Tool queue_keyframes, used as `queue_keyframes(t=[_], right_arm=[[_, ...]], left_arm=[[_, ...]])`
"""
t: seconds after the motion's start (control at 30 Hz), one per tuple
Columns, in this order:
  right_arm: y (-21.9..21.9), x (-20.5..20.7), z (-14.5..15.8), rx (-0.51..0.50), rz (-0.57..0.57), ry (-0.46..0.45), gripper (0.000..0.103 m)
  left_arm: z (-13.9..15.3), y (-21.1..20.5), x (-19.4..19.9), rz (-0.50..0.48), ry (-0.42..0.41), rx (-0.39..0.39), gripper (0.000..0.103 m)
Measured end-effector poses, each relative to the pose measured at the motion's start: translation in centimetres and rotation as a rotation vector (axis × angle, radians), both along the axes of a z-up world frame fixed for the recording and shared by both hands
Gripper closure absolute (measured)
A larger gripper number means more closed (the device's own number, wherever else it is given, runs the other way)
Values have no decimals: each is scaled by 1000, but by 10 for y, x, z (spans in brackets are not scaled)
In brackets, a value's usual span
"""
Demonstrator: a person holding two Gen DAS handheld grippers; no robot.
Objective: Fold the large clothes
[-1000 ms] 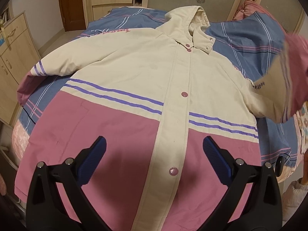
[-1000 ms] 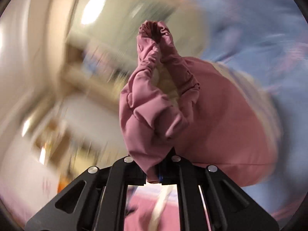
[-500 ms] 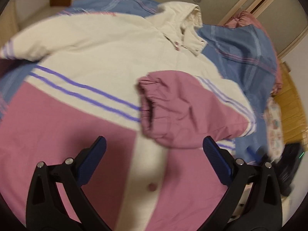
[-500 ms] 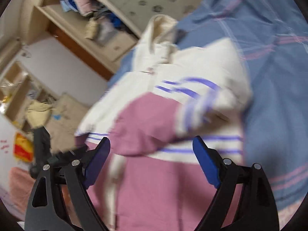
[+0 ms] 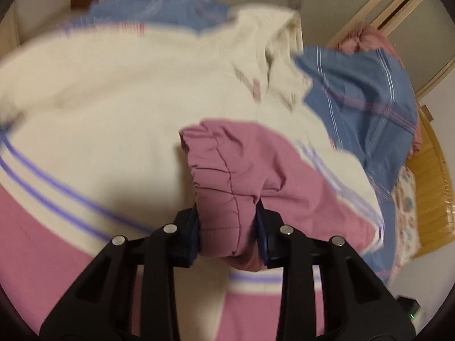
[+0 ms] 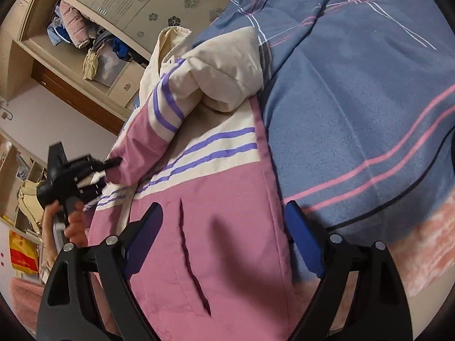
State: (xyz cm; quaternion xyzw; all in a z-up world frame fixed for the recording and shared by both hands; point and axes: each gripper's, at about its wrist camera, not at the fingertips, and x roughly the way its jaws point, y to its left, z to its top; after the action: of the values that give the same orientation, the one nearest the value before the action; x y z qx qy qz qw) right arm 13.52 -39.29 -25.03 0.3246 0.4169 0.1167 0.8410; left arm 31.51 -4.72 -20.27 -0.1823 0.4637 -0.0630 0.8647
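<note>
a: left wrist view first. your left tongs (image 5: 227, 233) have just been closing and now pinch the pink cuff (image 5: 221, 199) of the jacket's sleeve between the blue pads. the jacket (image 5: 113, 108) lies front-up on the bed, hood (image 5: 273, 31) away from you, over the blue plaid bedding (image 5: 364, 91). the picture is blurred, so i can't tell how deep the bite goes.

b: and which step is that?

a: judging by the layout, you're tidying the first sleeve fold: the sleeve is already across the chest and you're placing its cuff. next you'd want to draw it flat and straight along the body, then let go without dragging the front panel.

b: right wrist view?

a: your right tongs (image 6: 224, 244) stand wide apart, nothing between them, hovering over the pink lower front by the slit pocket (image 6: 193, 258). the folded sleeve (image 6: 176, 108) lies across the jacket, and the left tongs (image 6: 113, 162) grip its end, with your hand (image 6: 71, 218) on the handle. a cluttered wardrobe shelf (image 6: 85, 34) shows behind.

b: what's different from a second ago?

a: then the right tongs carried that cuff up in the air, clamped shut, and the left ones hung open over an unfolded jacket. the cuff has changed hands and the sleeve has come down onto the chest.
</note>
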Motion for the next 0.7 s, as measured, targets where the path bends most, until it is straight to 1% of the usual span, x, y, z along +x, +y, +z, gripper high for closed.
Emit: queue_keyframes(t=[0.07, 0.1, 0.13, 0.2, 0.27, 0.3, 0.33, 0.37, 0.43, 0.47, 0.53, 0.57, 0.6, 0.63, 0.67, 0.7], right_arm=[[7, 8, 6, -2, 11, -25, 15], [10, 13, 8, -15, 10, -32, 15], [12, 19, 10, -35, 3, -37, 15], [16, 29, 18, -113, -43, -51, 15], [20, 43, 23, -218, -100, -69, 13], [23, 54, 27, -294, -140, -61, 13], [24, 61, 30, -320, -151, -54, 13], [24, 67, 34, -310, -146, -64, 13], [28, 76, 50, -245, -122, -149, 13], [34, 81, 57, -264, -125, -183, 13], [46, 94, 64, -348, -123, -200, 13], [53, 102, 63, -365, -104, -199, 15], [61, 112, 60, -349, -57, -199, 19], [66, 120, 56, -317, -7, -195, 31], [73, 134, 44, -287, 40, -160, 35], [76, 143, 37, -301, 40, -130, 37]], left_arm=[[20, 0, 11, 37, -75, 107, 71], [25, 2, 17, 43, -80, 124, 71], [28, 4, 22, 43, -78, 118, 70], [28, 8, 27, 38, -78, 94, 70], [24, 10, 30, 56, -78, 98, 70], [21, 13, 29, 71, -77, 107, 70], [17, 13, 30, 80, -76, 119, 70], [13, 17, 26, 83, -76, 130, 70], [3, 19, 25, 81, -78, 160, 69], [-1, 22, 23, 84, -79, 169, 69], [-12, 26, 27, 99, -67, 181, 68], [-19, 29, 30, 108, -58, 187, 68], [-24, 31, 32, 111, -51, 197, 67], [-30, 32, 34, 111, -39, 213, 66], [-36, 33, 36, 110, -29, 229, 66], [-40, 34, 37, 110, -24, 236, 64]])
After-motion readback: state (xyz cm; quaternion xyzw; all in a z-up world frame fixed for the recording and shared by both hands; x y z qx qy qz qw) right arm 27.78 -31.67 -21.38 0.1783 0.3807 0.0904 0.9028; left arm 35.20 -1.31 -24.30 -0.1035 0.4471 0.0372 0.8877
